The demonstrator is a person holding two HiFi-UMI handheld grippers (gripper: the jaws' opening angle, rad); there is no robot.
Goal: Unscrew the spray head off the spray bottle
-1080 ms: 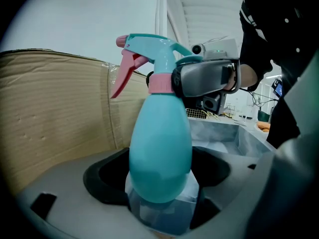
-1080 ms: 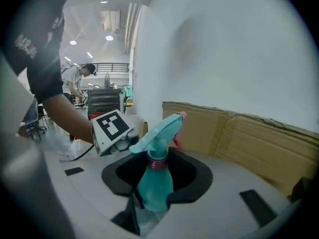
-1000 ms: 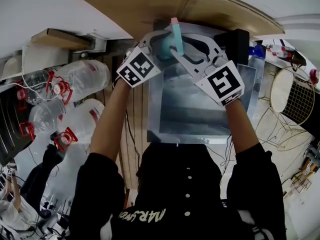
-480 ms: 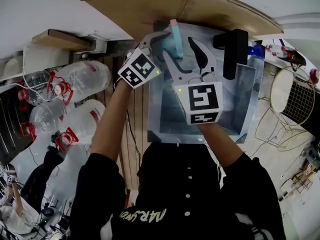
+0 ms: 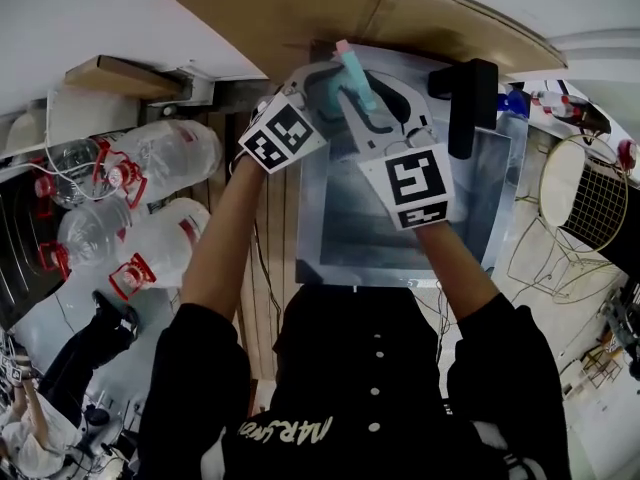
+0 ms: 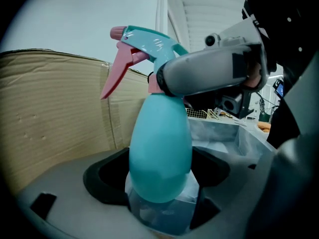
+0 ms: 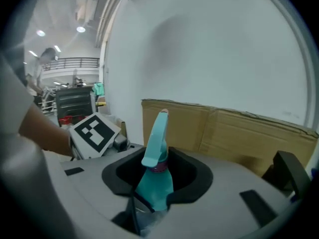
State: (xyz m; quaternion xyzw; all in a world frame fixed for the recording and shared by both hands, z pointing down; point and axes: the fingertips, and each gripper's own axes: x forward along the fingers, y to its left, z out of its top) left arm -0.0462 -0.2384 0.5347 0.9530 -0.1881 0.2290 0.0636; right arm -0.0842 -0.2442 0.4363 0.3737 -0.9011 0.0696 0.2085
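The left gripper [image 5: 322,86] has its fingers clamped round the belly of the teal bottle [image 6: 160,153], held over a grey tray [image 5: 400,230]. The right gripper [image 5: 372,100] crosses in, its fingers closing on the spray head [image 6: 149,43] at its pink collar [image 6: 152,83]. Cardboard [image 6: 55,103] stands behind.

A plain white wall [image 7: 224,49] rose behind a brown cardboard sheet [image 7: 224,128]. Clear water jugs [image 5: 160,158] with red handles lay at left, a wire basket [image 5: 590,203] at right. Ceiling lights [image 7: 80,29] glowed.
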